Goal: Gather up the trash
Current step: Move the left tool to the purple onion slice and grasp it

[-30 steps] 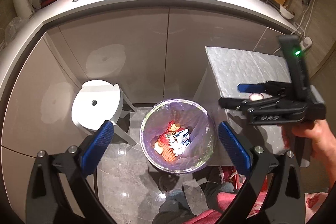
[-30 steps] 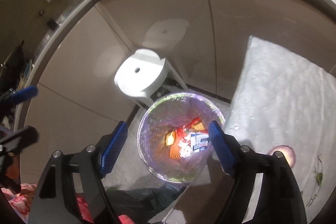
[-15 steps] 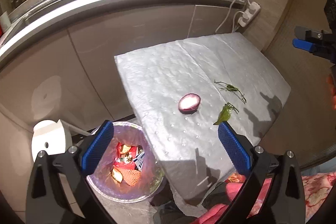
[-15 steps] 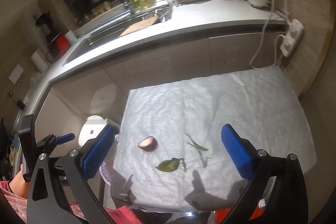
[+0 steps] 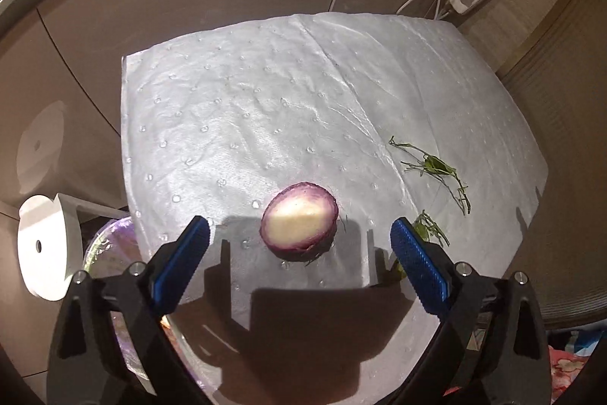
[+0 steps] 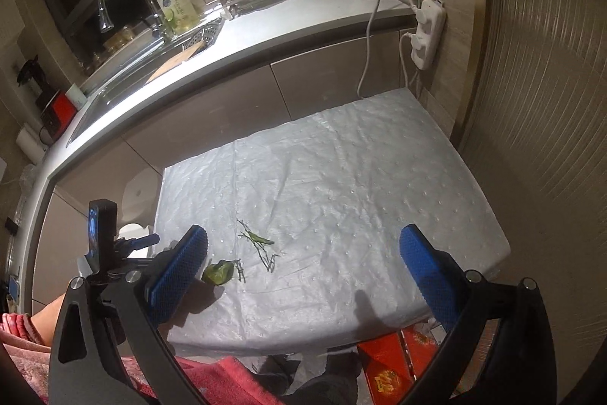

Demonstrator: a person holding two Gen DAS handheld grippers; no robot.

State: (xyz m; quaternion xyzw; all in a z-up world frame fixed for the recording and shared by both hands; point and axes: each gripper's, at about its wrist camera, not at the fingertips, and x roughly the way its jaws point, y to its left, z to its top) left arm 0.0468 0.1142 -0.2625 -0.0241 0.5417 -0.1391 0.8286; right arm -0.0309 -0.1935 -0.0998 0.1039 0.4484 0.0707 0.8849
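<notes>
A second ago both cameras looked straight down into the bin; now both look at the table, and the left gripper (image 5: 299,266) has come in close over the onion half (image 5: 299,232), which half a second ago sat well ahead of it. The onion lies cut face up on the white pad (image 5: 288,109), just ahead of the left gripper's spread blue pads (image 5: 181,268) and centred in the gap between them; the jaws stand wide apart and hold nothing, and their shadow falls over the onion's near side. Ahead and to the right of that gripper lie thin green stems (image 5: 432,167), and a leaf (image 5: 425,228) lies just beyond its right pad. The bin (image 5: 108,238) has slid to the lower left of the left view, mostly hidden behind the left finger; only part of its purple-lined rim shows, and what it holds cannot be made out now. A white stool (image 5: 45,245) stands left of it. The right gripper (image 6: 301,272) hangs over the pad's near edge, jaws also wide and empty, with the leaf (image 6: 218,272) just beside its left pad and the stems (image 6: 258,243) a little ahead. The left gripper (image 6: 125,249) shows at the far left of the right view.
</notes>
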